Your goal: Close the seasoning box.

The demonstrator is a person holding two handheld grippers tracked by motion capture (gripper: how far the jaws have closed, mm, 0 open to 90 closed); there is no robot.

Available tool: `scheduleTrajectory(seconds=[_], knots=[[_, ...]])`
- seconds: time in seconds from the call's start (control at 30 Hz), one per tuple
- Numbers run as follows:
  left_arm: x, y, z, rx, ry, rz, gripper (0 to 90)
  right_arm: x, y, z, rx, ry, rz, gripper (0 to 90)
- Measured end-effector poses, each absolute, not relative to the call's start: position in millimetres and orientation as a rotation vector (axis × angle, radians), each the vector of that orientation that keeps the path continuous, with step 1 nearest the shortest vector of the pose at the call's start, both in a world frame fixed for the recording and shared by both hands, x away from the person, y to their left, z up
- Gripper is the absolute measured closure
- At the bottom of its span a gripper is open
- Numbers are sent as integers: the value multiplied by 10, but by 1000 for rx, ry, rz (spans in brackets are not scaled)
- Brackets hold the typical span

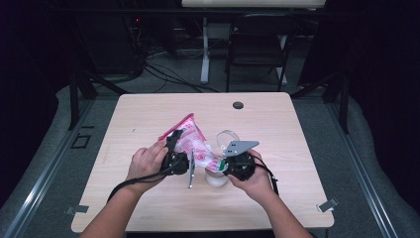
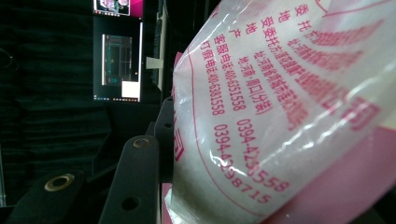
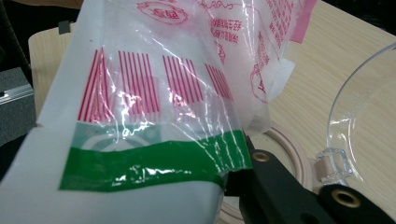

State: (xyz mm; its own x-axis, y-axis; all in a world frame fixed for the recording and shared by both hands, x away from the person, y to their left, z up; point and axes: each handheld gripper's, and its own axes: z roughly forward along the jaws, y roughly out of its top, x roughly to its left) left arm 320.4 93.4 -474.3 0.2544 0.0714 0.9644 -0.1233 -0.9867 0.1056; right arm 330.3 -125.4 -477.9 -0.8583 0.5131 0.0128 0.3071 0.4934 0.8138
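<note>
A pink-and-white plastic bag (image 1: 194, 144) of white powder, printed in red, is held tilted over the middle of the wooden table (image 1: 143, 114). My left gripper (image 1: 174, 144) is shut on its upper body; one black finger (image 2: 135, 182) presses the bag (image 2: 280, 116), and the other finger is hidden behind it. My right gripper (image 1: 224, 163) is shut on the bag's lower end, where a green stripe (image 3: 154, 163) crosses the film, with one finger (image 3: 275, 186) under it. Below stands a pale round jar (image 1: 216, 179), its rim (image 3: 292, 151) just beneath the bag. A clear hinged lid (image 3: 359, 112) stands up beside it.
A dark cable hole (image 1: 238, 105) marks the table's far edge. Behind the table stand a folding chair (image 1: 257, 47) and a white desk leg (image 1: 204, 49) among floor cables. Metal clips (image 1: 328, 204) sit at the near corners. Bare wood lies left and right of the hands.
</note>
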Motion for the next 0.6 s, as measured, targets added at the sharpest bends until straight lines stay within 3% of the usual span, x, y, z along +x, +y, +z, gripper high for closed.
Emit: scheduleTrajectory(seconds=[0.6], knots=[[3192,903,-4724,2387,-104,1850,634,3319,-1268,-4796,708,2514,1294,900]])
